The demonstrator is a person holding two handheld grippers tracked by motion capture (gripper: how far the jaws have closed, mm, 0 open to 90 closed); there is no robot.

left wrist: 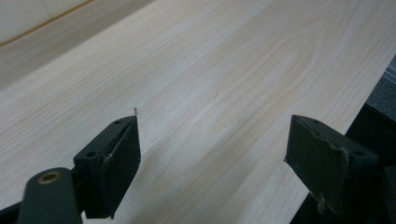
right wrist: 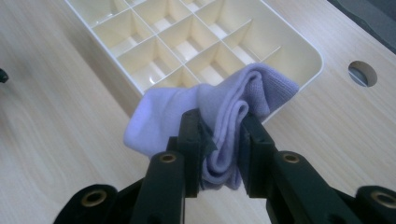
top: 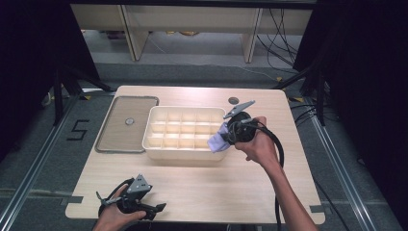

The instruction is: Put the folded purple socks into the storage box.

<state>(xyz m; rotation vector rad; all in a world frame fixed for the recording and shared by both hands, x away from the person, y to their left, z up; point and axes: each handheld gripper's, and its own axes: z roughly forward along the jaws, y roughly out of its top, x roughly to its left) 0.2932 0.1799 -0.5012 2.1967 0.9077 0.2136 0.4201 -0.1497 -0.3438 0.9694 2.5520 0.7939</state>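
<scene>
The right tongs (right wrist: pixel 219 154) are clamped on a folded lilac sock (right wrist: pixel 210 116), its soft ribbed knit bunched between the two black jaws. In the high view the sock (top: pixel 217 140) hangs over the corner of the divided tray (top: pixel 185 153) at about four o'clock from the tray's middle, touching or just above the rim; which of the two cannot be told. The right gripper view puts the sock's loose end across the tray's near wall, with one corner compartment right behind it.

The tray (right wrist: pixel 308 51) is cream plastic, rectangular with rounded corners, split by thin upright walls into a grid of small square cells, all showing bare floors. At nine o'clock from it, just beside its short end, lies a flat brownish lid (top: pixel 126 124) with a grey rim and a small round knob in the middle. At one o'clock from the tray a round cable hole (top: pixel 233 100) is cut through the worktop (top: pixel 202 183), which is pale wood-grain laminate, smooth and matte.

The left tongs (left wrist: pixel 212 140) stand wide apart with nothing between them, low over bare worktop near its front edge. In the high view the left gripper (top: pixel 159 208) sits at seven o'clock from the tray, well apart from it. Nothing lies between the sock and the cells.
</scene>
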